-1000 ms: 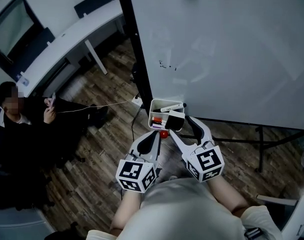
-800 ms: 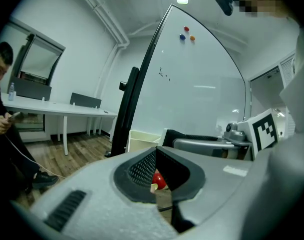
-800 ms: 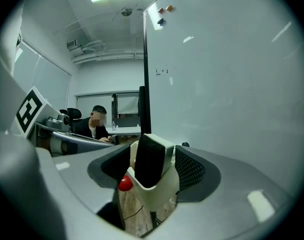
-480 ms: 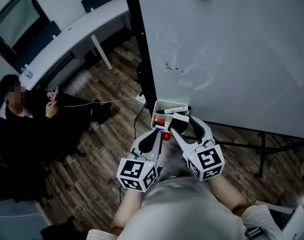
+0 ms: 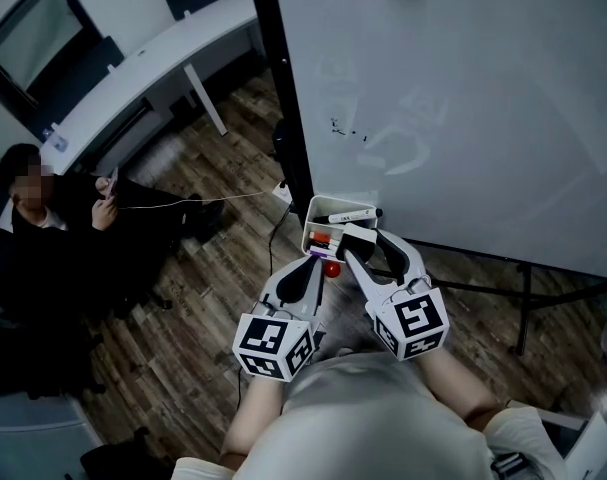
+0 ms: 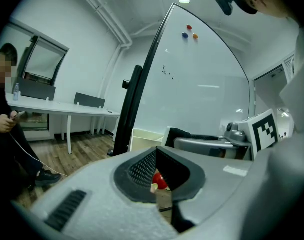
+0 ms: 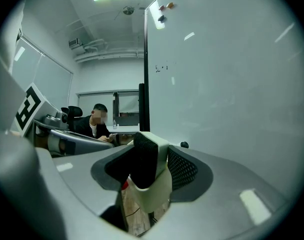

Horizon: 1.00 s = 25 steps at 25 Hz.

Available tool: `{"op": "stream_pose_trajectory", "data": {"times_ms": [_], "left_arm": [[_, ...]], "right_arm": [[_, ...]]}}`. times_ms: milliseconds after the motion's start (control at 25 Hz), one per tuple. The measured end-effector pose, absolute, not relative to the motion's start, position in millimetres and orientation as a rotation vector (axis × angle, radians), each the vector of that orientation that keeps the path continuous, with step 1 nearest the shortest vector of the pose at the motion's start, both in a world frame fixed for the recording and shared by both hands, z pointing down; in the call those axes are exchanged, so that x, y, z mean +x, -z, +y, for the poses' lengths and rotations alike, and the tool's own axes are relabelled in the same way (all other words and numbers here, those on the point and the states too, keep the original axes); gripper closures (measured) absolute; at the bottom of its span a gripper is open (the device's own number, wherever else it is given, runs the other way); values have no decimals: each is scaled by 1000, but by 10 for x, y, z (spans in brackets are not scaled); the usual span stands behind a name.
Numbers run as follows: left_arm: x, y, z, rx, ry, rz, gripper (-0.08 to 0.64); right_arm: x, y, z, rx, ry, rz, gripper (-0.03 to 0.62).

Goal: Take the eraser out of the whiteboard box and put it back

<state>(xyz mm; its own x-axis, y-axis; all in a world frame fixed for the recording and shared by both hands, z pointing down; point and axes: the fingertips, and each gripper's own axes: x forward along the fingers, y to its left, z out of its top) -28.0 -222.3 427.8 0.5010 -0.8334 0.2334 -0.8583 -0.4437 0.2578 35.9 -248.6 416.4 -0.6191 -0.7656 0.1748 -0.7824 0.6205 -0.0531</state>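
The white whiteboard box [image 5: 316,208] hangs at the whiteboard's lower left corner and holds markers [image 5: 345,214]. The eraser [image 5: 354,238], white with a black felt face, stands upright at the box's near right side. My right gripper [image 5: 362,244] has it between its jaws; they have just been closing, and both pads now lie against the eraser [image 7: 149,159]. My left gripper [image 5: 311,270] hovers just left of it, below the box, jaws nearly together with nothing held. Through its narrow gap a small red thing [image 6: 160,181] shows; the box [image 6: 141,134] lies beyond.
The large whiteboard [image 5: 463,98] fills the upper right, its black frame post [image 5: 283,118] beside the box and a stand bar [image 5: 523,288] low at right. A seated person [image 5: 43,268] is at the left, a white desk [image 5: 133,68] behind. Wooden floor lies below.
The right gripper's jaws have drawn in around the eraser. Both grippers stay in nearly the same place by the box.
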Motion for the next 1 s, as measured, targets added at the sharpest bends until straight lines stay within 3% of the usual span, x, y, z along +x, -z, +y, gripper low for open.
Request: {"op": "stream_pose_trajectory", "data": {"times_ms": [1000], "left_arm": [[-219, -4230, -2218, 2432, -102, -1388, 555]], "right_arm": [[357, -3975, -2471, 1324, -132, -2719, 385]]}}
